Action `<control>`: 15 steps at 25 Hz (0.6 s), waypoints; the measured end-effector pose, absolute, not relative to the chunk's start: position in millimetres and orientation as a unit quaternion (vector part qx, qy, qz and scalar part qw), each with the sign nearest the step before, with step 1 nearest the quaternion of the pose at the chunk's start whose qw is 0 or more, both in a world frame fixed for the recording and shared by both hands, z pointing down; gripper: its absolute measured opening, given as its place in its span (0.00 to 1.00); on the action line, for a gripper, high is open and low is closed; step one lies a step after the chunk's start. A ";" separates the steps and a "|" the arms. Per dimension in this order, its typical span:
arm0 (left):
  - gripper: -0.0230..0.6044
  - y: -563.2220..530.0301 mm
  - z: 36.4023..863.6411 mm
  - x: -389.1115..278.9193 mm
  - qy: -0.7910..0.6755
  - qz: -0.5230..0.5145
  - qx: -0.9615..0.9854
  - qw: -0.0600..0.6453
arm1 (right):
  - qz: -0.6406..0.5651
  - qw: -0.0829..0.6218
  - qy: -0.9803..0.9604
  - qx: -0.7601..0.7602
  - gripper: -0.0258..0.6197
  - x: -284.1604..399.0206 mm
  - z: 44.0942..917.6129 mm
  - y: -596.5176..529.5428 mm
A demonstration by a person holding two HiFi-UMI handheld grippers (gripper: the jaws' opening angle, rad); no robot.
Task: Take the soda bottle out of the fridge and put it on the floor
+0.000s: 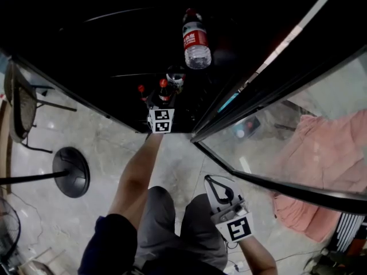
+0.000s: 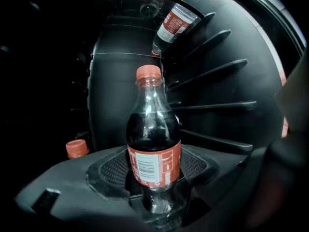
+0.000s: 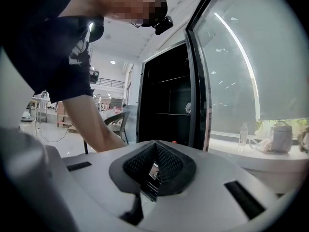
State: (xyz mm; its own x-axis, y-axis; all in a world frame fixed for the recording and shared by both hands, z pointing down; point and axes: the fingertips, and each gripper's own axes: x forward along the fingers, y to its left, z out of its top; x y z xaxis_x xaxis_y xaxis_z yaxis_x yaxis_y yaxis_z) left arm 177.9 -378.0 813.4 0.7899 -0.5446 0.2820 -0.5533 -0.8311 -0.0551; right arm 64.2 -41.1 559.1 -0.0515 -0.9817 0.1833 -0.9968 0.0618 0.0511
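Observation:
A dark soda bottle [image 2: 153, 144] with a red cap and red label stands upright inside the black fridge [image 2: 217, 81]. My left gripper [image 2: 153, 190] is shut on its lower body. The head view shows that gripper [image 1: 163, 103] reaching into the fridge, the bottle's red cap [image 1: 164, 83] just beyond its marker cube. My right gripper [image 1: 214, 185] hangs outside over the floor by the person's knees. In its own view the right gripper [image 3: 154, 161] is shut, with nothing held.
A clear water bottle [image 1: 196, 39] with a red label sits on a higher shelf. A second red cap [image 2: 77, 148] stands left of the soda. The glass fridge door [image 1: 298, 113] is swung open to the right. On the left floor stand a chair [image 1: 20, 105] and a round black base [image 1: 71, 172].

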 end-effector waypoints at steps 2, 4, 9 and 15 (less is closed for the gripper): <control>0.56 -379.7 813.5 178.4 -0.290 0.143 0.946 0.014 | 0.048 0.087 -0.723 0.684 0.07 66.2 561.7 -39.2; 0.55 -379.3 812.2 181.6 -0.289 0.141 0.947 0.012 | 0.048 0.089 -0.722 0.684 0.07 69.4 564.0 -38.3; 0.54 -377.1 811.3 183.5 -0.294 0.133 0.947 0.007 | 0.047 0.078 -0.719 0.689 0.07 69.7 567.6 -41.9; 0.54 -373.6 810.2 179.2 -0.290 0.128 0.948 0.005 | 0.051 0.081 -0.720 0.688 0.07 70.1 574.1 -42.2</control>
